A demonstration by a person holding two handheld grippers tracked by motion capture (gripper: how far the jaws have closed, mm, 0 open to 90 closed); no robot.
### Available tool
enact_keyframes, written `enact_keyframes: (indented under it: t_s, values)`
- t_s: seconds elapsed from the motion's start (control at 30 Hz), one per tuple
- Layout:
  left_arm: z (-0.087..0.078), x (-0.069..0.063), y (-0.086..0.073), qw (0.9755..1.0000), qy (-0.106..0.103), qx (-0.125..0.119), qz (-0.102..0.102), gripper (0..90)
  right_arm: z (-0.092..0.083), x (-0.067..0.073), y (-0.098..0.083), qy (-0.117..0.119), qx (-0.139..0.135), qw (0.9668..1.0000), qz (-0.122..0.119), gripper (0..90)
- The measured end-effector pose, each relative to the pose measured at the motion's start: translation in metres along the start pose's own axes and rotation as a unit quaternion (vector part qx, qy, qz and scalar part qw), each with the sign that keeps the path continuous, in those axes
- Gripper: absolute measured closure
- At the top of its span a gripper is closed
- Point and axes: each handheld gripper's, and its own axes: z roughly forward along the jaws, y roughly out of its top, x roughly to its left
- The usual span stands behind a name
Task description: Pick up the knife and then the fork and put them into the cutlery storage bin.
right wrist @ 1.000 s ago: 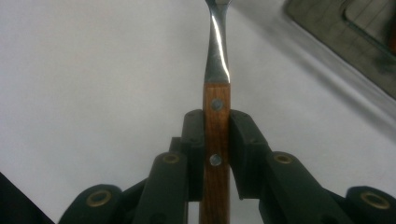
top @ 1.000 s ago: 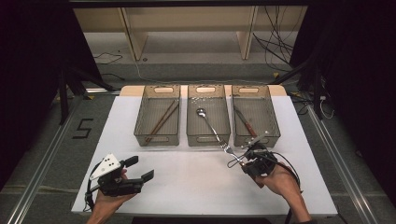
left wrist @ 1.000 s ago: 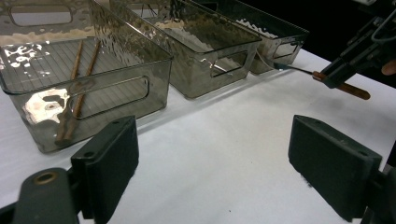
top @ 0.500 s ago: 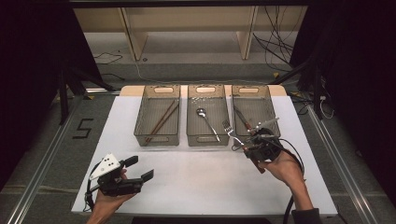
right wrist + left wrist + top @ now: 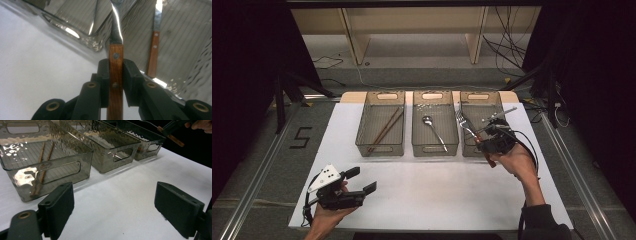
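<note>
The shiny metal fork with a brown wood handle [image 5: 115, 72] is up in the air, over the front-left edge of the right see-through grey plastic bin [image 5: 492, 102]. Its prongs point to the middle bin [image 5: 434, 145]. The right gripper [image 5: 492, 140] pinches the wood handle tight w/ both black jaws, one on each side. Inside the right bin lies another wood-handled metal piece [image 5: 153, 47]; can't tell what kind. The middle bin, just left of the right bin, has a silver spoon [image 5: 433, 131]. The left bin [image 5: 379, 147] has two brown wood chopsticks [image 5: 384, 130]. The left gripper [image 5: 354, 186] sits far from the right bin, near the front of the white table [image 5: 437, 190], jaws wide apart w/ nothing between them.
</note>
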Motion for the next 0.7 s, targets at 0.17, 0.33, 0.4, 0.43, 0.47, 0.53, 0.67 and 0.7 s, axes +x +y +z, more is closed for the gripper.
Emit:
enact_keyframes:
  t_s: [0.17, 0.33, 0.4, 0.43, 0.47, 0.53, 0.67, 0.7]
  values:
    - [0.0, 0.0, 0.0, 1.0, 0.0, 0.0, 0.0, 15.8, -0.001, -0.007, 0.009, -0.001, -0.004, 1.0, 0.007, 77.5]
    - [0.0, 0.0, 0.0, 1.0, 0.0, 0.0, -0.001, 15.8, -0.001, -0.012, 0.015, -0.004, -0.007, 0.9999, 0.014, 77.5]
    - [0.0, 0.0, 0.0, 1.0, 0.0, -0.001, -0.001, 15.8, -0.001, -0.014, 0.018, -0.006, -0.009, 0.9998, 0.016, 77.5]
    - [0.0, 0.0, 0.0, 1.0, 0.0, -0.001, -0.001, 15.8, -0.001, -0.015, 0.019, -0.006, -0.009, 0.9998, 0.017, 77.5]
    - [0.0, 0.0, 0.0, 1.0, 0.0, -0.001, -0.001, 15.8, -0.001, -0.017, 0.021, -0.006, -0.011, 0.9997, 0.018, 77.5]
    - [0.0, 0.0, 0.0, 1.0, 0.0, 0.0, 0.0, 15.8, -0.001, -0.02, 0.024, -0.01, -0.012, 0.9996, 0.022, 77.5]
    - [0.0, 0.0, 0.0, 1.0, 0.0, 0.0, 0.0, 15.8, -0.001, -0.026, 0.03, -0.013, -0.014, 0.9994, 0.031, 77.5]
    - [0.0, 0.0, 0.0, 1.0, 0.0, 0.0, 0.0, 15.8, -0.001, -0.028, 0.031, -0.016, -0.013, 0.9993, 0.033, 77.5]
